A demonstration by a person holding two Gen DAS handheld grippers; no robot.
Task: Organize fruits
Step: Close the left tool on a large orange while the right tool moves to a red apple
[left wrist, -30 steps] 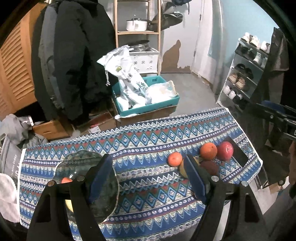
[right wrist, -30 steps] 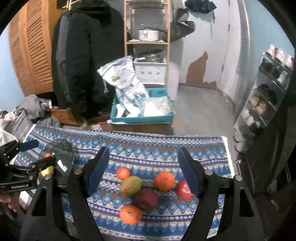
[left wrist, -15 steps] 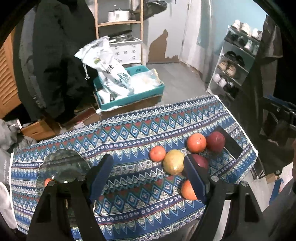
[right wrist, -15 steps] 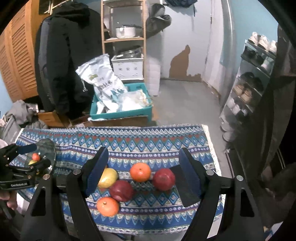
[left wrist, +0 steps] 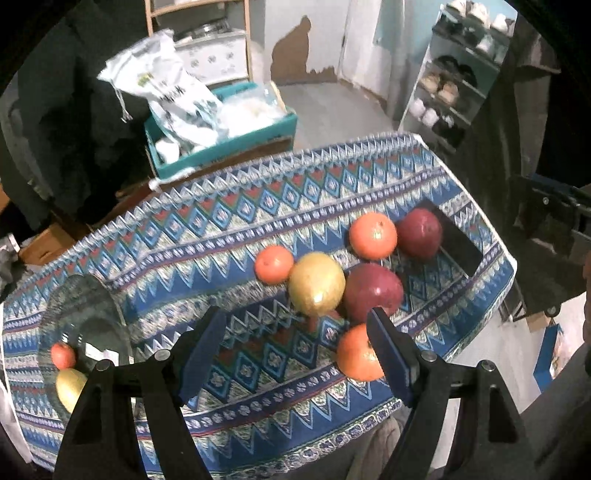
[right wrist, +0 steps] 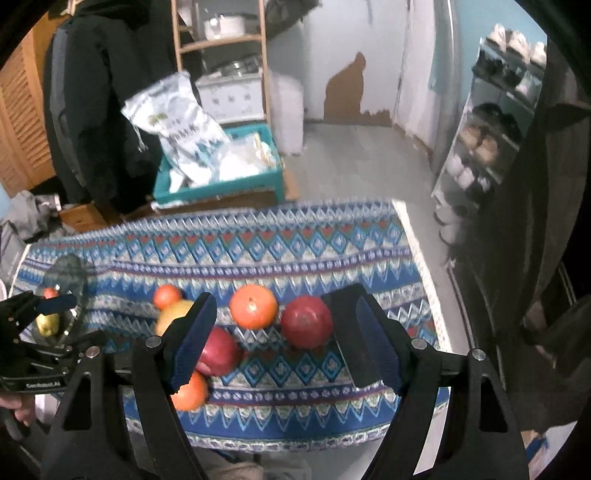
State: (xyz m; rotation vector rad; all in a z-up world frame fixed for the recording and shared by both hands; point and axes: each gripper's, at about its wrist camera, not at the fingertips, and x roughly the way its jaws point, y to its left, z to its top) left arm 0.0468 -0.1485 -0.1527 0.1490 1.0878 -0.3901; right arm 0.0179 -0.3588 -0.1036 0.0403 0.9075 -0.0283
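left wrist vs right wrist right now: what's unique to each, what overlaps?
Left wrist only: the open left tongs up close, and a clear look at the small red fruit and yellow fruit on the glass plate.

Right wrist only: the open right tongs up close, a wooden shelf with a white pot, and the louvered wooden door.

Both: the patterned cloth with six loose fruits, the teal crate, the shoe rack.

A wooden shelf [right wrist: 221, 55] stands at upper centre against a peeling white wall [right wrist: 351, 55]; grey floor [right wrist: 354, 162] below, shoe rack [right wrist: 491, 122] at right
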